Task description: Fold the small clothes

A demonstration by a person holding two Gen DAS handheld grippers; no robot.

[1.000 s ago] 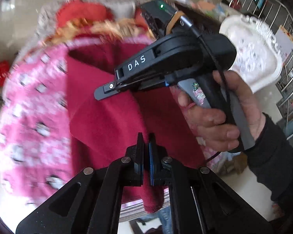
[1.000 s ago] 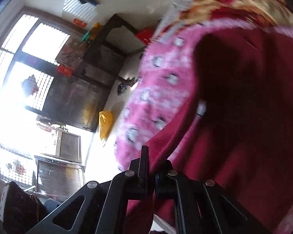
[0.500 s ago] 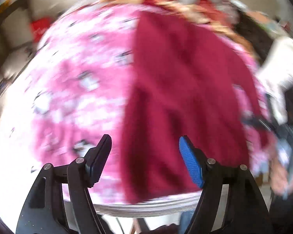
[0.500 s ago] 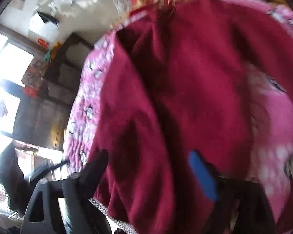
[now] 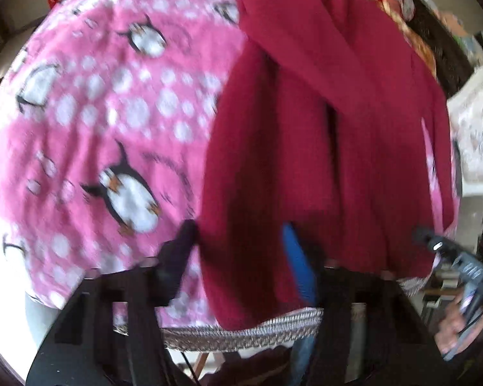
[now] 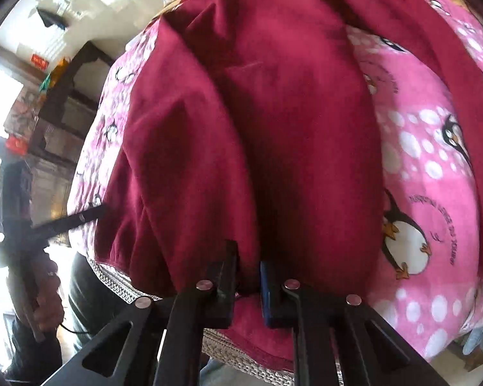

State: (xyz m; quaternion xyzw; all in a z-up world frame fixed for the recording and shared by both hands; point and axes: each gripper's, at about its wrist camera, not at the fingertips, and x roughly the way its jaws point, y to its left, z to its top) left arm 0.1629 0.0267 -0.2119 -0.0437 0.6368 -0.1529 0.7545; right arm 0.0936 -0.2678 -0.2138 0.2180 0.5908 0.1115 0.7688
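A dark red garment (image 5: 322,135) lies folded lengthwise on a pink penguin-print blanket (image 5: 112,122); it also shows in the right wrist view (image 6: 273,128). My left gripper (image 5: 241,257) is open, its jaws either side of the garment's near left hem. My right gripper (image 6: 248,276) is almost closed on the garment's near hem, with red cloth between the jaws. The right gripper also shows at the lower right of the left wrist view (image 5: 434,244). The left gripper's finger (image 6: 71,218) shows at the left of the right wrist view.
The pink blanket (image 6: 434,177) covers a table with a woven grey trim (image 5: 241,331) at its near edge. A white ornate chair (image 5: 476,135) stands at the right. Dark wooden furniture (image 6: 58,122) and a bright window are at the left.
Both grippers opened and let go of the garment, then dropped to its near hem. The right gripper has now closed on the hem; the left stays open.
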